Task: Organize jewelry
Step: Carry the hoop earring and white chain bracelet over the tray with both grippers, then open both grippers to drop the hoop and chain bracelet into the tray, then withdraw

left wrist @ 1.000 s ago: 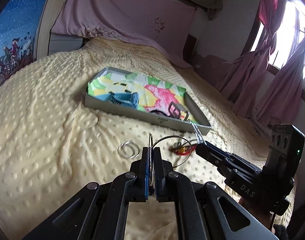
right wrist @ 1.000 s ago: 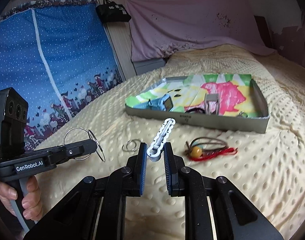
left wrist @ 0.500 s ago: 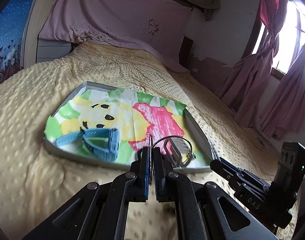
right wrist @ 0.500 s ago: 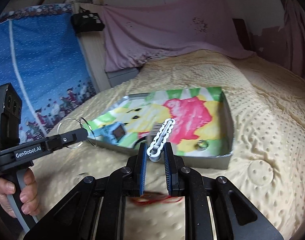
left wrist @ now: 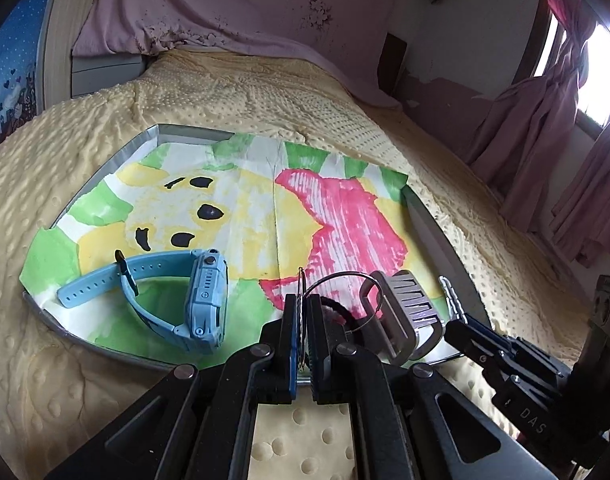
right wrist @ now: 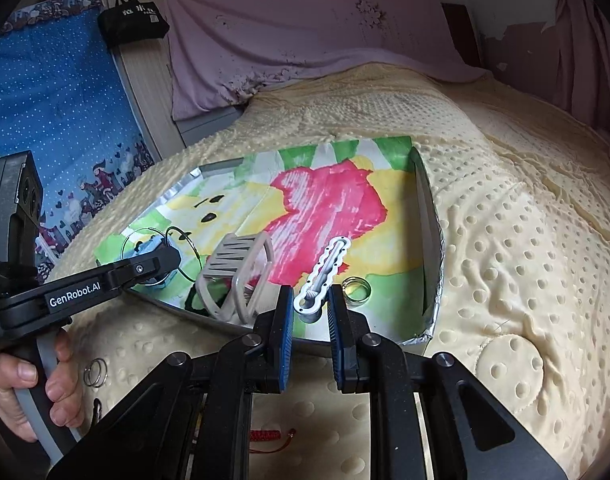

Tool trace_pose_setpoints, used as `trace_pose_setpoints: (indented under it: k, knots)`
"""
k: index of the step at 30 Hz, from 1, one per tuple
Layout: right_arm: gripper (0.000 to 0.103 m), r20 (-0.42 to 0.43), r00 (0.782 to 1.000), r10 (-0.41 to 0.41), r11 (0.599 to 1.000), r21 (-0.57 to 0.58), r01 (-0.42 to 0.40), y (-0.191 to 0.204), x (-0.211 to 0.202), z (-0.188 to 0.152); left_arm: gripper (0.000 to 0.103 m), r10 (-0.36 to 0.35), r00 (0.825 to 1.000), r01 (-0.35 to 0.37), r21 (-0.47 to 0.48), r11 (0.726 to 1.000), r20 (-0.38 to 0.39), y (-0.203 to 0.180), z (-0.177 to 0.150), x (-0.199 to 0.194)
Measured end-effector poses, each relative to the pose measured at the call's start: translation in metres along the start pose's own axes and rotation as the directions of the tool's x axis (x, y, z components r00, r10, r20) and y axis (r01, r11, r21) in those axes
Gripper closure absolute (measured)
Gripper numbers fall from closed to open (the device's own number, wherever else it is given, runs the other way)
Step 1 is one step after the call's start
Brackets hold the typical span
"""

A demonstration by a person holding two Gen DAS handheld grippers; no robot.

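We have carried both gripped pieces over the shallow grey tray [left wrist: 145, 142]: left gripper [left wrist: 303, 322] pinching thin wire hoops [left wrist: 347, 280], right gripper [right wrist: 311, 314] clamping the wavy white hair clip [right wrist: 325, 270], ready for release.

Home bedroom, bed [left wrist: 265, 96] w/ bumpy yellow blanket [right wrist: 505, 208], pink sheet [left wrist: 233, 4] draped at headboard, pink curtains [left wrist: 553, 128] by window [left wrist: 601, 72]
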State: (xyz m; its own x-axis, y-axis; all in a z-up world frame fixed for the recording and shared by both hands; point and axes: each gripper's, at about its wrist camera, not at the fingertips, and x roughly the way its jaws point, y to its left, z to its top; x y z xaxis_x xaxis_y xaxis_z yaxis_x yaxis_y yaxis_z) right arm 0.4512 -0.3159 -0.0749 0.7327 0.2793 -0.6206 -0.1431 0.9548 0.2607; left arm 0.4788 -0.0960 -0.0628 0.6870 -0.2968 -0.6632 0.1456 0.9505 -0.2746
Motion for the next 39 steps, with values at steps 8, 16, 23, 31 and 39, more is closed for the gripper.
trace_pose_setpoints:
  k: [8, 16, 23, 31, 39]
  knots:
    - [0.088, -0.06, 0.998, -0.025, 1.0, -0.014, 0.024, 0.005, 0.012, 0.007, 0.098, 0.019, 0.999, -0.019, 0.004, 1.0, -0.048, -0.001, -0.003, 0.009]
    - [0.088, -0.094, 0.995, -0.029, 1.0, -0.007, 0.029, 0.003, 0.016, 0.006, 0.098, 0.024, 0.998, -0.024, 0.0, 1.0, -0.062, -0.001, -0.003, 0.008]
    - [0.087, -0.067, 0.996, -0.052, 0.999, -0.009, 0.051, 0.001, 0.004, 0.002, 0.078, 0.01, 0.999, -0.01, 0.003, 1.0, -0.032, -0.002, -0.006, 0.0]
    - [0.074, 0.03, 0.998, -0.057, 0.998, 0.027, 0.056, -0.009, -0.024, -0.006, 0.04, 0.037, 0.998, -0.036, -0.019, 0.999, 0.054, -0.001, -0.014, -0.027]
    - [0.04, 0.196, 0.979, -0.054, 0.998, 0.049, 0.045, -0.007, -0.074, -0.018, 0.015, 0.052, 0.985, -0.044, -0.051, 0.998, 0.162, 0.001, -0.027, -0.071]
